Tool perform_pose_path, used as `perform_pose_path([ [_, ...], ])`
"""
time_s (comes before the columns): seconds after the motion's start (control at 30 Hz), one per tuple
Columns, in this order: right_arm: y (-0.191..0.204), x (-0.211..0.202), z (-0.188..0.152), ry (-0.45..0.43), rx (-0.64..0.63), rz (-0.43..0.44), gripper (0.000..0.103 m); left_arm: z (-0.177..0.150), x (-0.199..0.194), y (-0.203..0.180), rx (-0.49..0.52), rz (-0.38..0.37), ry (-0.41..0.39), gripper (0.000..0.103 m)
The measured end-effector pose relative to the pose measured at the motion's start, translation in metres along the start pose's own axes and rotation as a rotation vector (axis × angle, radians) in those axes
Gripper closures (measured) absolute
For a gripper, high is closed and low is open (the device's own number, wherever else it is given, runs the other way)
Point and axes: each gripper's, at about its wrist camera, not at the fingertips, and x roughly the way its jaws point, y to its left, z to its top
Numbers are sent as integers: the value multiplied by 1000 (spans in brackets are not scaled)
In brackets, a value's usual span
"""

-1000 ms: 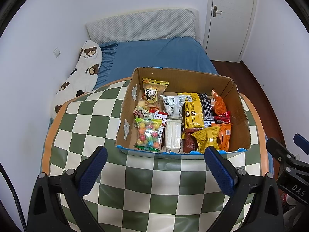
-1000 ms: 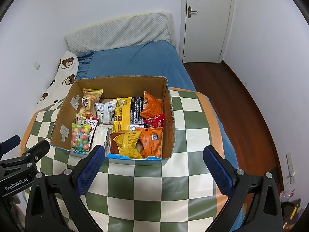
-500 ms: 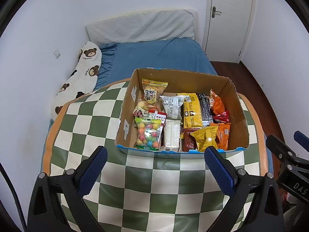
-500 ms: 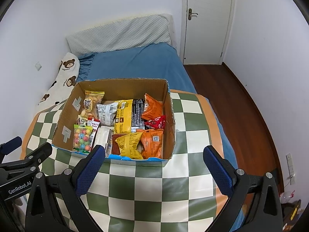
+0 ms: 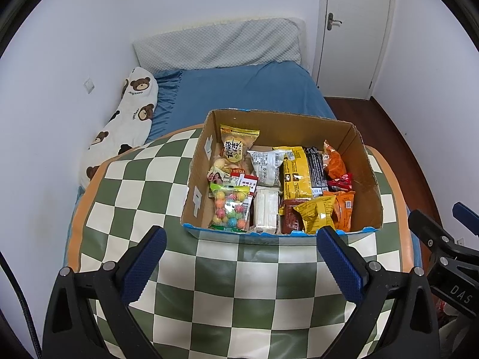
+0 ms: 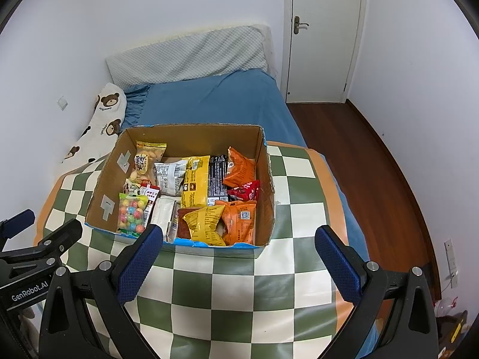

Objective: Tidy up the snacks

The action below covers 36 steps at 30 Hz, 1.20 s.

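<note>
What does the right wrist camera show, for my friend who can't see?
An open cardboard box full of snack packets sits on a green-and-white checkered table. The right hand-held gripper hovers open before it, holding nothing, with a blue bed behind.

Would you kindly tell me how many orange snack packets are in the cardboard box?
2. One orange packet leans near the far right corner; the other orange packet lies at the near right corner beside the yellow bag. More may be buried underneath.

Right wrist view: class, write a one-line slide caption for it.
Open right gripper hovers before a cardboard box packed with snack packets on a green checkered cloth.
</note>
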Motion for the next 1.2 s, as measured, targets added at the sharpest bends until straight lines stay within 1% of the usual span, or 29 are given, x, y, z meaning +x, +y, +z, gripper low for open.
perform_pose_path([
  [0.7,-3,-10,-5,-8,3,0,0,-4,-5,0,-2,5,-9,0],
  [1.2,-4,-14,-10,-5,14,5,0,-7,-15,4,-12,9,-18,0],
])
